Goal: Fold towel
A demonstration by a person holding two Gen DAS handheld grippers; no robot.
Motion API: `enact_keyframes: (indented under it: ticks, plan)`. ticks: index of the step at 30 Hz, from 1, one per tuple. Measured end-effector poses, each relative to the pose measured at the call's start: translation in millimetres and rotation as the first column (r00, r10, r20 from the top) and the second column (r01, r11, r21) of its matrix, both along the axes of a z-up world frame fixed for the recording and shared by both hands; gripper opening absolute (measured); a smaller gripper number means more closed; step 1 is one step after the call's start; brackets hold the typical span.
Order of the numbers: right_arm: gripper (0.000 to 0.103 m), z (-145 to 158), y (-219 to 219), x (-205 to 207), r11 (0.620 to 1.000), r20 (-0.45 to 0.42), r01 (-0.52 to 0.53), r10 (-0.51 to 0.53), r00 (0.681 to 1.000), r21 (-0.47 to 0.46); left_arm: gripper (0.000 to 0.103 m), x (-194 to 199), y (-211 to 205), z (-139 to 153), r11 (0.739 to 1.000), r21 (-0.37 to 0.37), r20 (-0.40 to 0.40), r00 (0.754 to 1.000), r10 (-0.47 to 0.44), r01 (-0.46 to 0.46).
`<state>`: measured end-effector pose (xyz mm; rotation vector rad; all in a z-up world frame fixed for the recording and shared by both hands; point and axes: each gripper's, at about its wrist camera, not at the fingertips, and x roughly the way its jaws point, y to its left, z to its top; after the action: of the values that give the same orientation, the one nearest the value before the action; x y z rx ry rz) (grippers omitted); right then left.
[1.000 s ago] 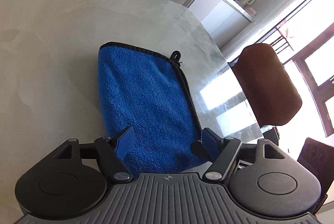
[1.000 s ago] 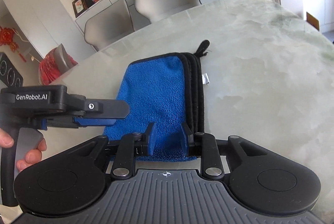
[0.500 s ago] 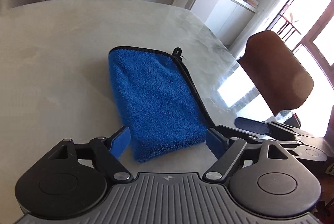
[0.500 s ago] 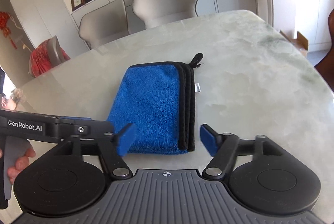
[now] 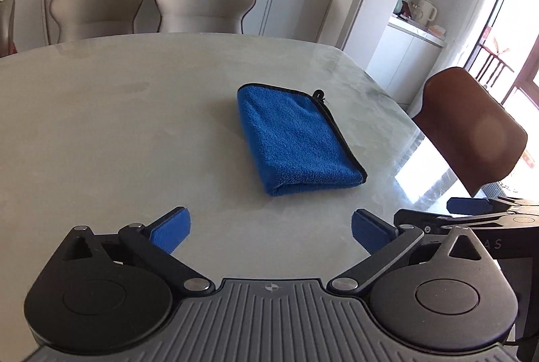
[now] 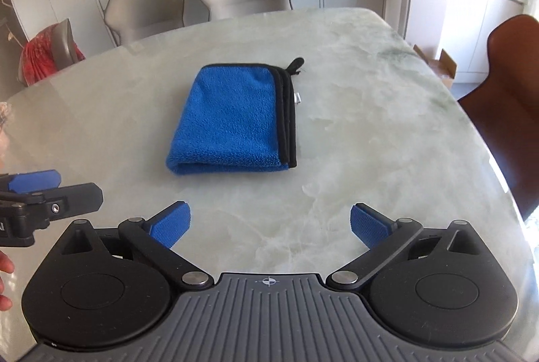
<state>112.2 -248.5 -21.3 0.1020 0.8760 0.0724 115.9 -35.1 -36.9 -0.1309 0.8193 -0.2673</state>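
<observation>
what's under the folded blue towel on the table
The blue towel lies directly on the marble table. A small white tag pokes out beside its black-trimmed edge. Nothing else shows at its edges, but whatever lies beneath or between the folded layers is covered.

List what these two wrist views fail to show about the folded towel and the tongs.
- Blue towel: underside, hidden against the table in both views.
- White tag: too small to read, right wrist view.
- Left tongs: opening, nothing between them; handle cut off by the frame.
- Right tongs: likewise.
</observation>
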Motion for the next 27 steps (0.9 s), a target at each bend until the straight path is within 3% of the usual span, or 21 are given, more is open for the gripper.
enact_keyframes:
  ticks: [6,12,17,27]
  plan:
    - [0.102,30.6,11.5,-28.6,0.998,0.061,0.041,-0.038,0.997,-0.045,0.103,-21.5,2.4,23.7,0.998,0.036,0.009,0.999,0.041,-0.041]
    - [0.102,54.0,26.1,-54.3,0.992,0.100,0.077,-0.067,0.993,-0.099,0.103,-50.6,-2.6,42.5,0.990,0.128,0.053,0.997,0.052,-0.058]
    - [0.102,63.1,39.4,-75.3,0.988,0.117,0.082,-0.066,0.991,-0.134,0.103,-69.7,7.7,51.6,0.992,0.103,0.065,0.996,0.066,-0.073]
    - [0.102,62.7,42.1,-107.5,0.984,0.126,0.123,-0.107,0.986,-0.131,0.103,-91.7,13.3,60.4,0.989,0.121,0.076,0.994,0.082,-0.091]
